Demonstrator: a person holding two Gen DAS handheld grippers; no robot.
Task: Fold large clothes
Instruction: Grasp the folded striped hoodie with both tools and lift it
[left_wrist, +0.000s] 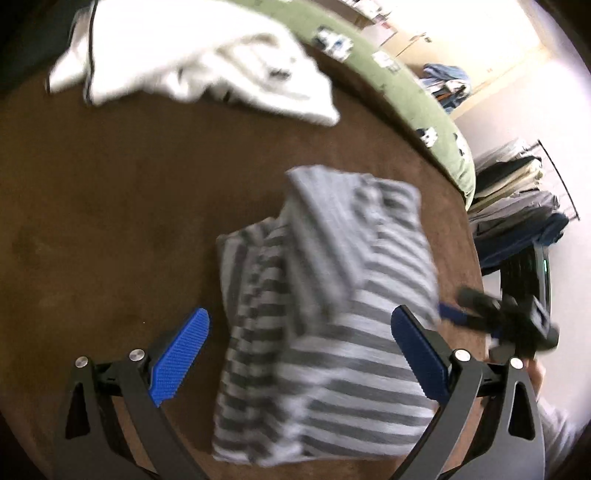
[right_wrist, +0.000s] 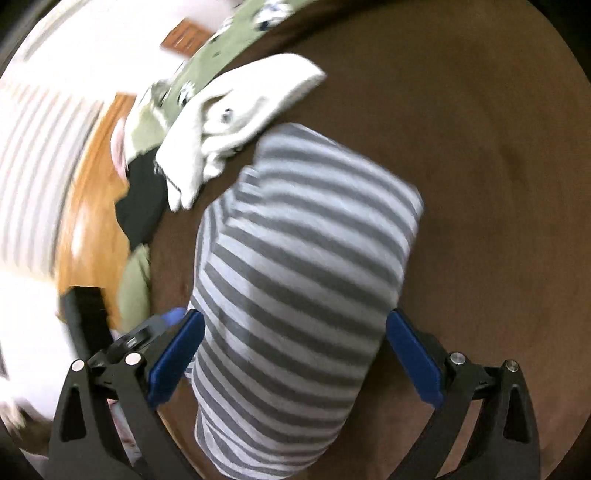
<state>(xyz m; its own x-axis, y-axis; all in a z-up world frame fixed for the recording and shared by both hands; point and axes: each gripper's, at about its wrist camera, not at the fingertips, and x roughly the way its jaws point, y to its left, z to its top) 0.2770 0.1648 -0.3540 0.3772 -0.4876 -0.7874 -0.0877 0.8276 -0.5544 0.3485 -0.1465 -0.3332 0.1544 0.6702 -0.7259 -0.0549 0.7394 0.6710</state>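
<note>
A grey-and-white striped garment (left_wrist: 325, 295) lies folded into a thick bundle on the brown bedcover (left_wrist: 110, 221). My left gripper (left_wrist: 301, 354) hangs above its near end, open wide, its blue pads (left_wrist: 181, 354) either side of the cloth and not pressing it. In the right wrist view the same striped garment (right_wrist: 295, 266) fills the middle. My right gripper (right_wrist: 295, 358) is also open wide over it, with nothing held. The right gripper (left_wrist: 509, 321) shows blurred at the bundle's right edge in the left wrist view.
A crumpled white garment (left_wrist: 192, 55) (right_wrist: 229, 122) lies beyond the striped one. A green patterned cover (left_wrist: 406, 92) borders the brown bedcover (right_wrist: 480, 147). Hanging clothes (left_wrist: 517, 195) stand at the right. A black cloth (right_wrist: 144, 206) and a wooden floor (right_wrist: 92, 221) lie off the bed's edge.
</note>
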